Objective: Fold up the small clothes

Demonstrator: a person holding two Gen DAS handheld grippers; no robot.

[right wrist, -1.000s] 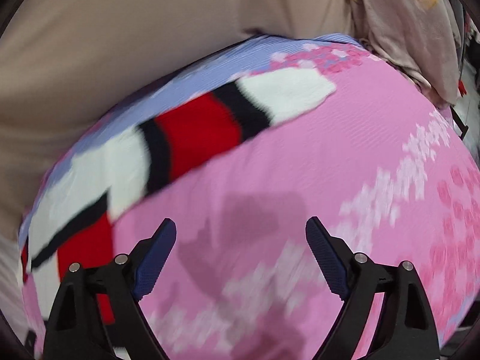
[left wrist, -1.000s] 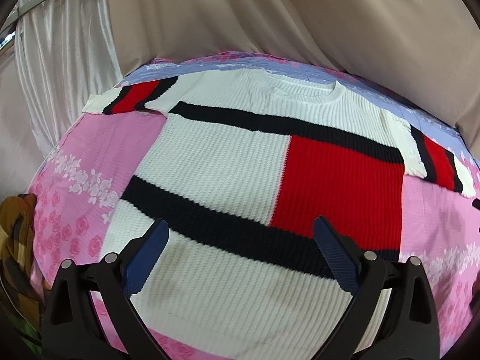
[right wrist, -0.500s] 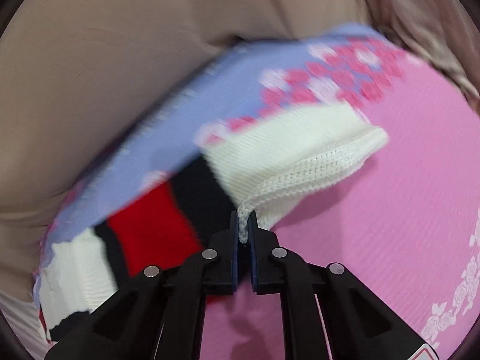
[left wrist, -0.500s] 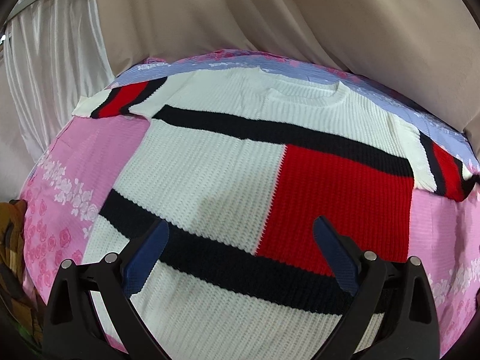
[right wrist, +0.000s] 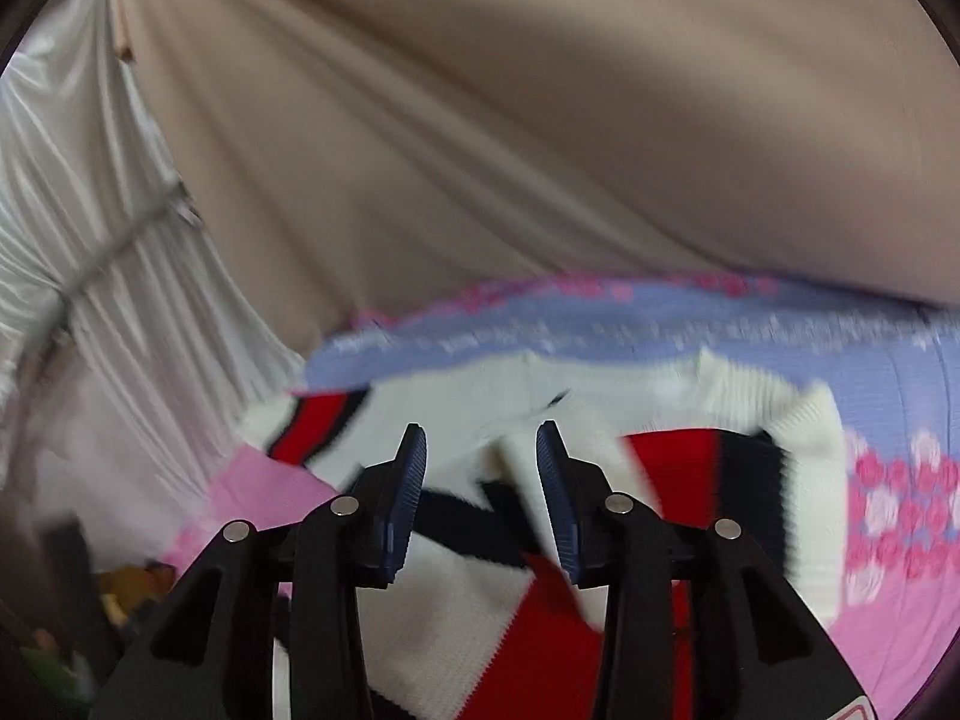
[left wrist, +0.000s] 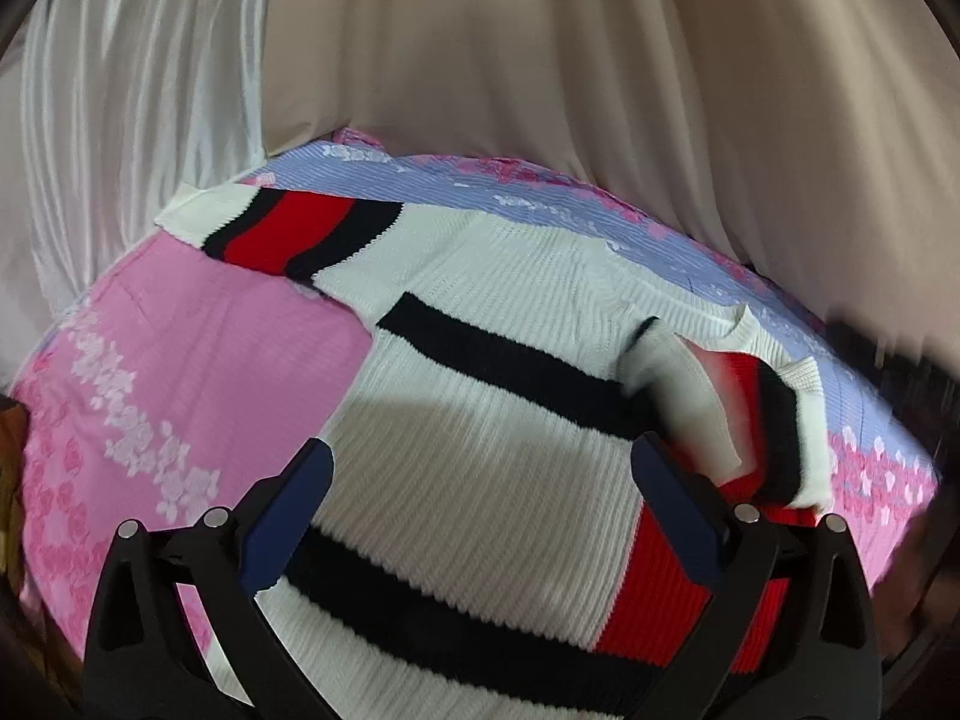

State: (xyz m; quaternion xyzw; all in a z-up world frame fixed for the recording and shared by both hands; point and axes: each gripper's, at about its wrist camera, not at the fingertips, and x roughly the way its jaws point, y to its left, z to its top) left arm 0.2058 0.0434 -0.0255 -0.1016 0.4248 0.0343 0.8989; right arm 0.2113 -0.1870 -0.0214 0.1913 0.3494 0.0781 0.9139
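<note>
A small knitted sweater (left wrist: 480, 432), white with black bands and red blocks, lies on a pink and blue floral sheet (left wrist: 198, 360). Its left sleeve (left wrist: 282, 234) lies spread out flat. Its right sleeve (left wrist: 756, 414) is folded in over the body. My left gripper (left wrist: 480, 498) is open and empty above the sweater's lower body. My right gripper (right wrist: 480, 486) is open, with nothing between its fingers, just above the folded sleeve (right wrist: 720, 468), which lies behind and to the right of the fingers. The sweater's hem is hidden below both views.
Beige curtains (left wrist: 600, 90) hang right behind the bed, white curtains (left wrist: 120, 120) at the left. The sheet's blue edge (right wrist: 660, 324) runs along the back. Dark and yellow clutter (right wrist: 120, 594) sits low at the left, beyond the bed edge.
My right gripper, shut on the right sleeve's cuff half a second ago, carried it in over the sweater's body and opened, letting it go. My left gripper shifted left, staying open.
</note>
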